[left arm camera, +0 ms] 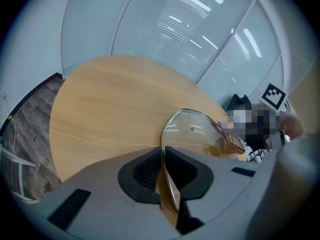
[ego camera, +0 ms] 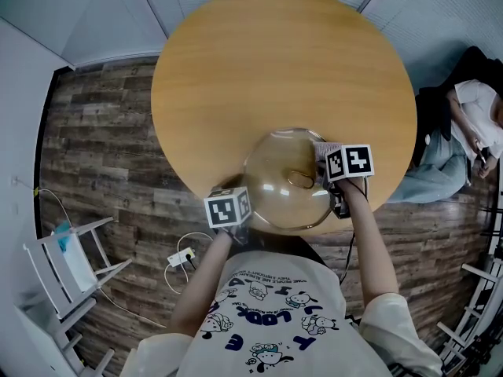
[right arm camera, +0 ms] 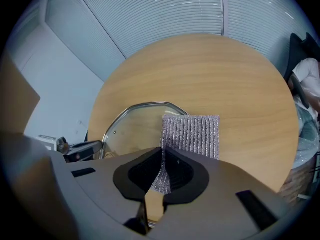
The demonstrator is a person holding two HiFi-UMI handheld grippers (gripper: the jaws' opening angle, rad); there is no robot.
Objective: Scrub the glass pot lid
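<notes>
1. Left gripper (left arm camera: 163, 181): jaws clamped on the metal rim of the glass pot lid. The rim runs edge-on through the pads, and the rest of the lid stands out ahead of the jaws and to their right.
2. Glass pot lid (ego camera: 275, 183): round, domed, clear glass with a bright metal band and a bronze-coloured knob (ego camera: 299, 179) near its middle. A small vent hole shows in the glass. It is held between the two grippers over the near edge of the table (ego camera: 283, 61). Whether it rests on the wood cannot be told.
3. Condition of lid: the wood grain reads plainly through the glass. No suds, water, smears or food marks are visible.
4. Scrubbing pad (right arm camera: 192, 134): silver ribbed mesh, rectangular, dry-looking. Its lower corner is pinched in the right jaws and most of it projects ahead of them, overlapping the lid's right rim.
5. Right gripper (right arm camera: 162, 176): jaws closed on the pad. The lid lies just ahead and to the left of them.
6. Progress, as judged: lid secured and pad brought to its edge. No sign shows how much has been scrubbed, so the rubbing across the dome and round the knob appears largely left to do.
</notes>
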